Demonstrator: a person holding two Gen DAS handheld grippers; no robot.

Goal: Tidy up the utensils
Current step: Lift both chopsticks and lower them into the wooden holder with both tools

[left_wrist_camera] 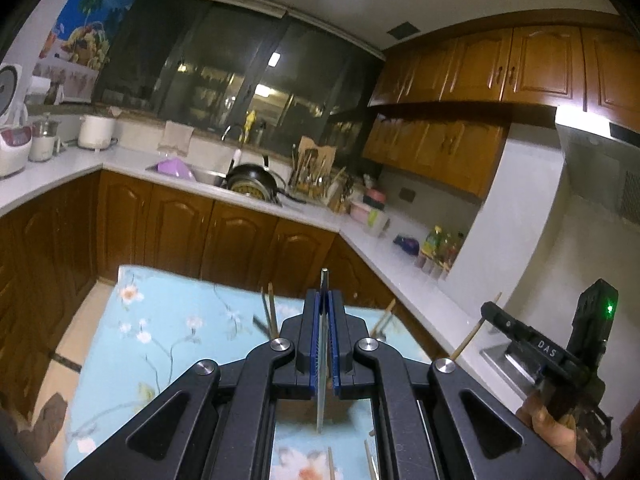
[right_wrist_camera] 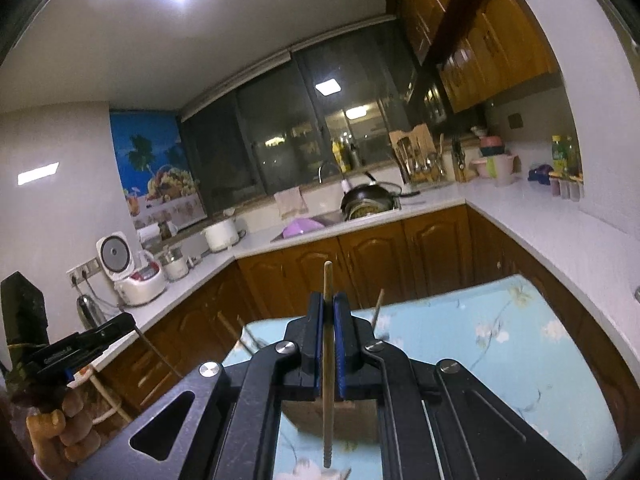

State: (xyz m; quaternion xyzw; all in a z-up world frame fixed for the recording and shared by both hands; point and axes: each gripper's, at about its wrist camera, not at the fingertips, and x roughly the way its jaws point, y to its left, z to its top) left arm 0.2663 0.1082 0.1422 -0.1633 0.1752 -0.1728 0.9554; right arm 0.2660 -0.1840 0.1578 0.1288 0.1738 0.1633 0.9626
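My left gripper (left_wrist_camera: pixel 325 312) pinches 1 thin metal utensil (left_wrist_camera: pixel 323 344), my right gripper (right_wrist_camera: pixel 328 320) 1 chopstick (right_wrist_camera: pixel 327 356); both run lengthwise along the jaws above the table (left_wrist_camera: pixel 168 320).

Two hand-held grippers are pictured, each built of black angular linkage arms joined by round silver pivot screws. The left gripper (left_wrist_camera: pixel 325 300) and the right gripper (right_wrist_camera: pixel 329 304) are both fitted with black fingers (left_wrist_camera: pixel 310 320) lined in blue. At the right edge of the left wrist frame, white lettering and a green light are carried on a black housing.
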